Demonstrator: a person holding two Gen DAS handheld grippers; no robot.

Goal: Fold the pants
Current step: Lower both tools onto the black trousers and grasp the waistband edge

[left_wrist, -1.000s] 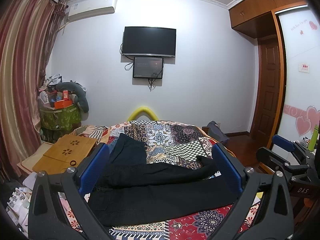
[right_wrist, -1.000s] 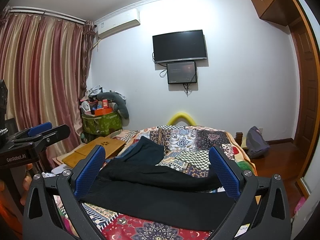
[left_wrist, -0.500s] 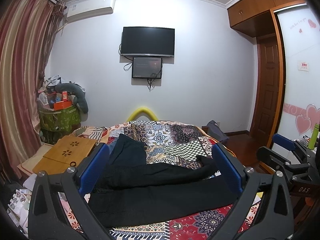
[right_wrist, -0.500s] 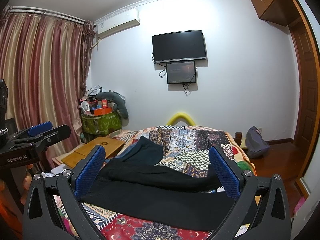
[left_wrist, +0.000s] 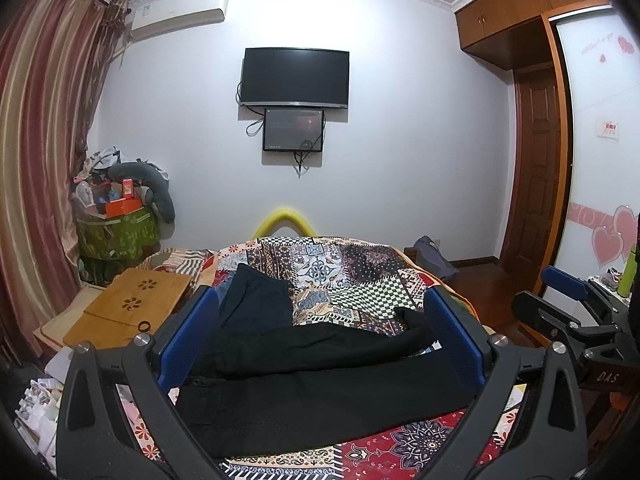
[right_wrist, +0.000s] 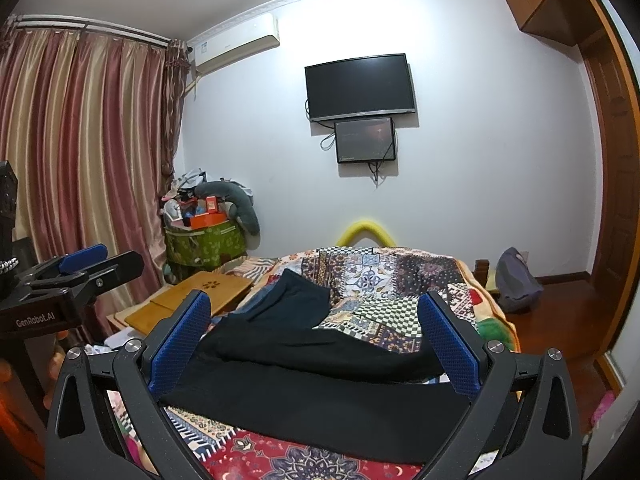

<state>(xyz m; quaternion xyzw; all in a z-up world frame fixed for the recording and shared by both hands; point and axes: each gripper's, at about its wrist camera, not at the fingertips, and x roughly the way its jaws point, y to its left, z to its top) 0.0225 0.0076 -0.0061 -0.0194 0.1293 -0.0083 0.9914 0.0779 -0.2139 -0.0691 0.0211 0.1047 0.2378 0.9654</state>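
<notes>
Pants (left_wrist: pixel 320 392) black, limp, sprawled on patterned quilt (left_wrist: pixel 360 272); both tools spread wide, empty.

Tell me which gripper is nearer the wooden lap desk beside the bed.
Left. The left gripper is on the side of the wooden lap desk; the right gripper is farther over, past the black pants.

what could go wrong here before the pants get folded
The black pants lie with one leg crumpled across the other, so folding now may trap wrinkles. A darker garment touches them near the waist and could get pinched too. Both tongs, left and right, are open above the bed.
</notes>
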